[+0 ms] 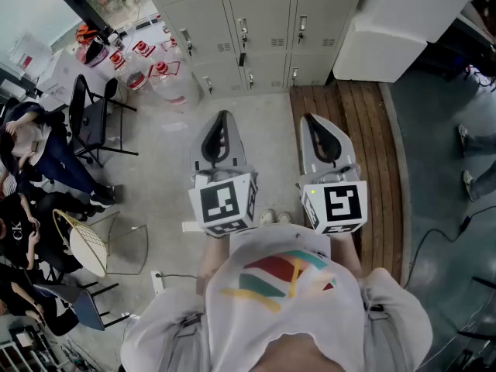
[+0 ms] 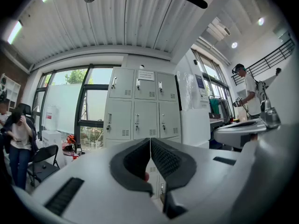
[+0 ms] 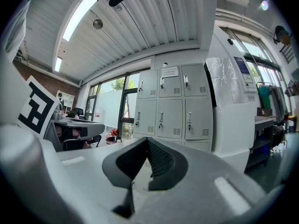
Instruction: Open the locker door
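Note:
A bank of grey lockers (image 1: 256,29) stands against the far wall, every door closed, each with a small handle and lock. It shows ahead in the left gripper view as the lockers (image 2: 140,106) and in the right gripper view as the lockers (image 3: 170,106). My left gripper (image 1: 223,117) is held level in front of me, jaws shut with nothing between them; its tip (image 2: 150,140) points at the lockers from some way off. My right gripper (image 1: 312,119) is level beside it, also shut and empty, its tip (image 3: 147,140) aimed at the same lockers.
A large white appliance (image 1: 387,29) stands right of the lockers beside a wooden platform (image 1: 349,146). Water jugs (image 1: 167,80) and a black chair (image 1: 93,115) sit at the left, where seated people (image 1: 23,208) are. A person (image 2: 250,94) stands at far right.

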Tool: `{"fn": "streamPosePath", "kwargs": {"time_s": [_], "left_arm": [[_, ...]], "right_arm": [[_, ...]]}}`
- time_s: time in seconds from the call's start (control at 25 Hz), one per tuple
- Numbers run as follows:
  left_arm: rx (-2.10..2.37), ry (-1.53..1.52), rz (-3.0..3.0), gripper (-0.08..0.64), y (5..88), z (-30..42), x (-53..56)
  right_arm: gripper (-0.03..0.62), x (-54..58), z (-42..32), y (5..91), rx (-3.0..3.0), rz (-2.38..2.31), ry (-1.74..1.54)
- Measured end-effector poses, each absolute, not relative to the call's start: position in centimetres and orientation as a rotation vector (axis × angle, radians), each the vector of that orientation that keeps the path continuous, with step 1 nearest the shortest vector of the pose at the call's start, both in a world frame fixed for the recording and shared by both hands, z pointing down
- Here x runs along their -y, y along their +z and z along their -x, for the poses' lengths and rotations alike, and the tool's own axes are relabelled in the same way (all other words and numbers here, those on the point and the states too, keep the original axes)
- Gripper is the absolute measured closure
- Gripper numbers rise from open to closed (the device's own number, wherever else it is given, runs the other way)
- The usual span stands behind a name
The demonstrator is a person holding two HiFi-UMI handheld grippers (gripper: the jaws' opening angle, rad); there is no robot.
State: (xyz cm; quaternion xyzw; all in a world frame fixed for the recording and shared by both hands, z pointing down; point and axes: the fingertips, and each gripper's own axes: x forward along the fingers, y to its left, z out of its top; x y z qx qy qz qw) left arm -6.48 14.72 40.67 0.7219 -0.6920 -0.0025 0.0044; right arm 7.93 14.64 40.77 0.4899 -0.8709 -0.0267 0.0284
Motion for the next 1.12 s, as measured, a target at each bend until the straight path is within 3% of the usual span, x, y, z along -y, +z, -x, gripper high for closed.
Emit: {"fn": "streamPosePath", "kwargs": {"time_s": [1.12], "left_arm": [[2.236, 0.022, -2.248, 0.543, 40.8, 2.2, -12.2]], "right_arm": [[0.591, -12.2, -13.3, 42.6, 2.753, -1.476, -0.048]]}}
